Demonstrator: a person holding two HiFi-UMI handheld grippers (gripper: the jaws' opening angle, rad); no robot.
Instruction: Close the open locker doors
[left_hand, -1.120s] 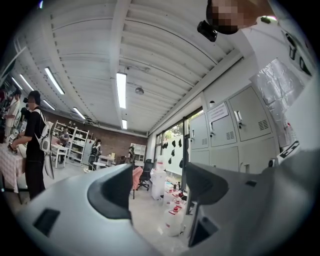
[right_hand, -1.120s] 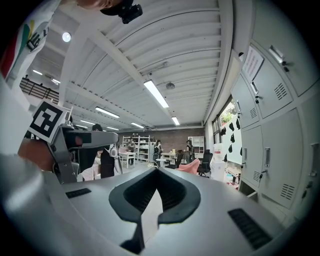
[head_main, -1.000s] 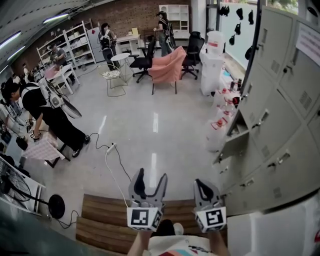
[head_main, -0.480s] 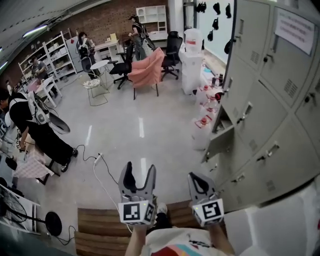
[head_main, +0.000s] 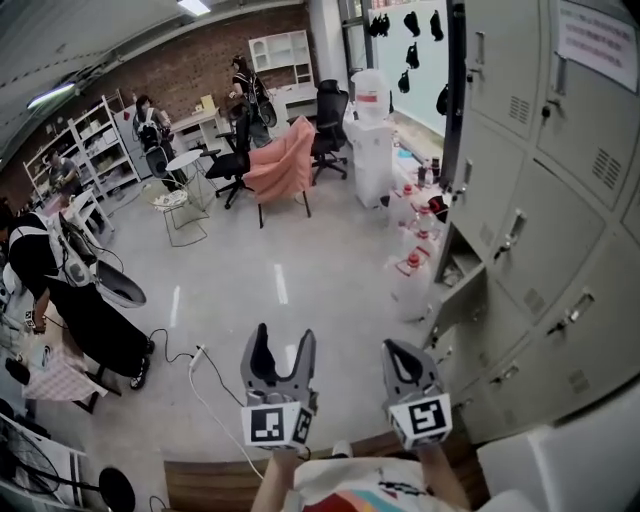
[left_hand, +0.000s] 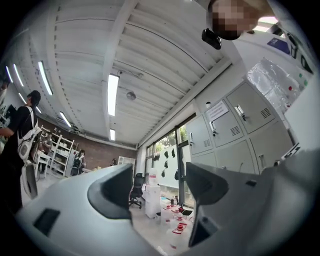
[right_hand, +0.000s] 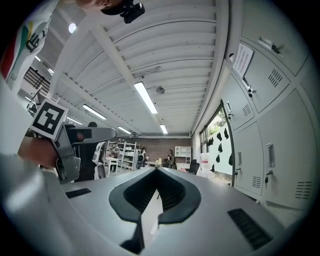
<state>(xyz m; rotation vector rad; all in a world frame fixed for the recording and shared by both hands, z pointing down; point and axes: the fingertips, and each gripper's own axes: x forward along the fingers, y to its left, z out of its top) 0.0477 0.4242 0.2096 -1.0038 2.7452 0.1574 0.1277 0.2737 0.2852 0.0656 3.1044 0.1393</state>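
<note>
Pink armchair (head_main: 283, 165), white water dispenser (head_main: 371, 150) near it, red-capped jugs (head_main: 410, 288) (on floor), brick back wall (head_main: 200, 60)

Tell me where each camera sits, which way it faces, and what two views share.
Head view: on the person's head, facing steeply down at floor and lockers; both the left gripper and right gripper show below.
Left gripper view: on the left gripper, tilted up toward ceiling and lockers; own jaws apart, empty.
Right gripper view: on the right gripper, tilted up likewise; own jaws together.
Shared: all three see the lockers.
</note>
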